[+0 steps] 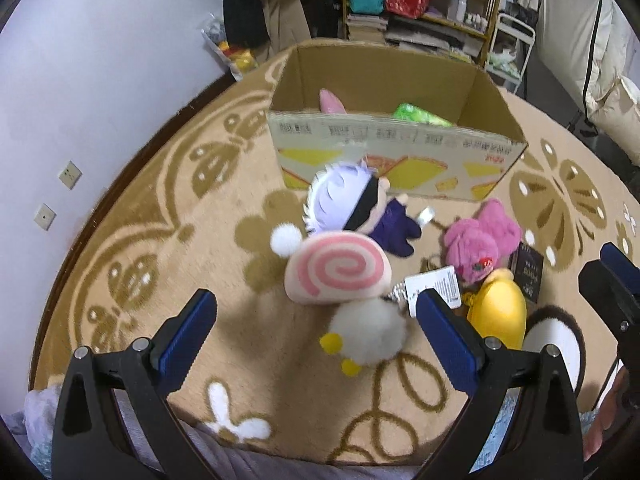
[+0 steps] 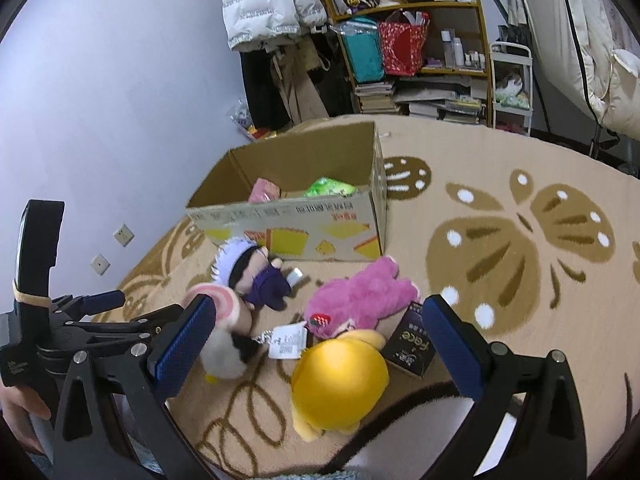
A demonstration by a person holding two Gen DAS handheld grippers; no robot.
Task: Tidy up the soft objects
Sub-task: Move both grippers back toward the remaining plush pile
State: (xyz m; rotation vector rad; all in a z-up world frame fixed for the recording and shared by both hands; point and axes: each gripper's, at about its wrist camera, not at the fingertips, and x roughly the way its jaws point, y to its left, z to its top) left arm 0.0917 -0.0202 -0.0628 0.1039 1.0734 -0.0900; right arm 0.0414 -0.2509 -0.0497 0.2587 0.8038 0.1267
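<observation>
Several plush toys lie on the rug before an open cardboard box [image 1: 400, 152] [image 2: 296, 228]. A pink-swirl snail plush [image 1: 340, 268] [image 2: 224, 308] with a grey fluffy body [image 1: 368, 330] lies between the fingers of my open, empty left gripper [image 1: 312, 320]. A white-haired doll [image 1: 352, 204] [image 2: 252, 270], a pink bear [image 1: 480, 240] [image 2: 360, 296] and a yellow plush [image 1: 500, 312] [image 2: 340, 380] lie nearby. My right gripper [image 2: 316, 344] is open and empty above the yellow plush. The box holds a pink toy [image 1: 332, 102] [image 2: 264, 192] and a green toy [image 1: 420, 114] [image 2: 330, 188].
A small black carton [image 2: 408, 348] [image 1: 528, 276] lies beside the yellow plush. A brown-rimmed white plush [image 1: 556, 340] sits at the right. A cluttered shelf [image 2: 420, 40] and hanging coats [image 2: 272, 0] stand behind the box. A wall [image 1: 100, 80] runs along the left.
</observation>
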